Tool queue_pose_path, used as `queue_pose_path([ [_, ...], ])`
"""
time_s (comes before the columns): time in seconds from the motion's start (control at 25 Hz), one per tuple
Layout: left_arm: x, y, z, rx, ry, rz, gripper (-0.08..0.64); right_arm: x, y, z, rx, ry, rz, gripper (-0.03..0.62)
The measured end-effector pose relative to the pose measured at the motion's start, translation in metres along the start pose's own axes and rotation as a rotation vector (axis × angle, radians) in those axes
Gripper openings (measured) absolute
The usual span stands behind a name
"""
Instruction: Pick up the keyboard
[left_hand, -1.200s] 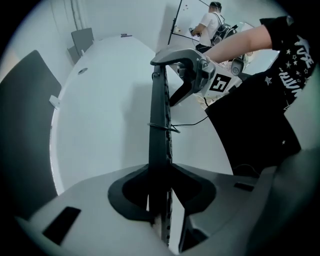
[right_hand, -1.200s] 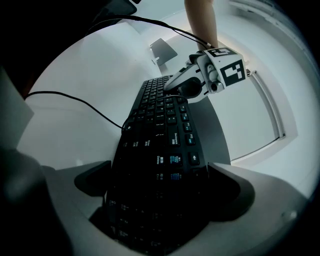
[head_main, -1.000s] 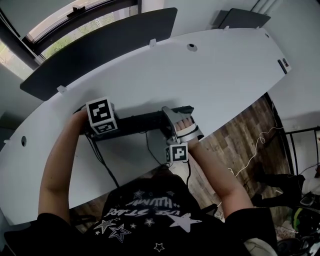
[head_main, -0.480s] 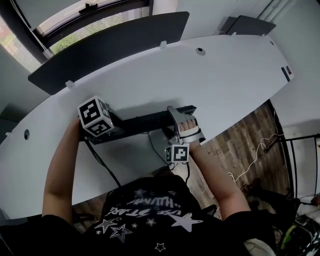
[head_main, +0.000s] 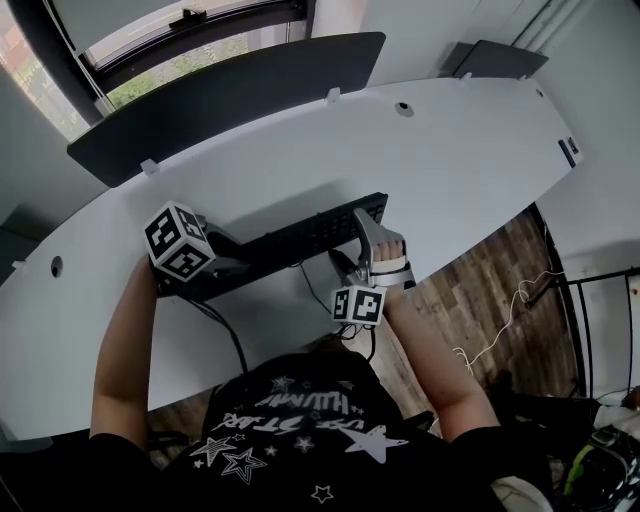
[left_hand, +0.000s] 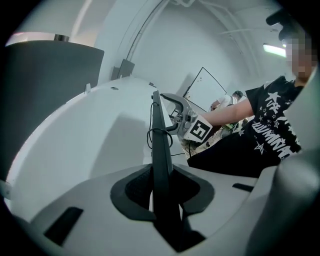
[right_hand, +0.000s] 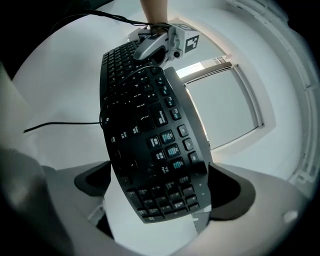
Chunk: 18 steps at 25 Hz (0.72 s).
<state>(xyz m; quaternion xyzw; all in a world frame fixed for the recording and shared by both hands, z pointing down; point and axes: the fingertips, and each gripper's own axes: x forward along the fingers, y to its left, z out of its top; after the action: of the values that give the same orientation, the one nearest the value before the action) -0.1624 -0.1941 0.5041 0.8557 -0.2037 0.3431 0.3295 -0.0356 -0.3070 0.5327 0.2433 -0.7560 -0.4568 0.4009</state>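
Observation:
A black keyboard (head_main: 290, 240) hangs tilted above the white desk (head_main: 450, 140), held at both ends. My left gripper (head_main: 222, 264) is shut on its left end; in the left gripper view the keyboard (left_hand: 161, 145) runs edge-on between the pads, with my left gripper (left_hand: 161, 197) clamped on it. My right gripper (head_main: 362, 228) is shut on the right end. In the right gripper view the keyboard (right_hand: 150, 135) shows its keys and passes between the jaws of my right gripper (right_hand: 162, 200). Its black cable (head_main: 228, 338) trails down toward the person.
A dark partition panel (head_main: 230, 90) lines the desk's far edge, with a window (head_main: 150, 50) behind it. Two round grommet holes (head_main: 404, 107) sit in the desk top. Wooden floor (head_main: 480, 290) lies to the right of the desk's curved edge.
Both grippers have risen with the keyboard. It has tilted, and its right end now sits farther up and away from the person.

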Motion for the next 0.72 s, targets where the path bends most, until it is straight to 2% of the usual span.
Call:
queue_pose_path([
  [0.28, -0.017, -0.004, -0.015, -0.064, -0.132, -0.006, 0.087, -0.025, -0.031, -0.012, 0.194, 0.068, -0.113, 0.578],
  [0.44, -0.022, -0.016, -0.018, -0.1, -0.282, 0.002, 0.087, -0.047, -0.04, -0.02, 0.373, 0.107, -0.148, 0.577],
  [0.6, -0.029, -0.024, -0.011, -0.173, -0.441, -0.013, 0.087, -0.065, -0.034, -0.008, 0.461, 0.111, -0.156, 0.577],
  [0.72, -0.03, -0.031, -0.006, -0.237, -0.526, -0.014, 0.087, -0.081, -0.032, 0.0, 0.569, 0.113, -0.173, 0.577],
])
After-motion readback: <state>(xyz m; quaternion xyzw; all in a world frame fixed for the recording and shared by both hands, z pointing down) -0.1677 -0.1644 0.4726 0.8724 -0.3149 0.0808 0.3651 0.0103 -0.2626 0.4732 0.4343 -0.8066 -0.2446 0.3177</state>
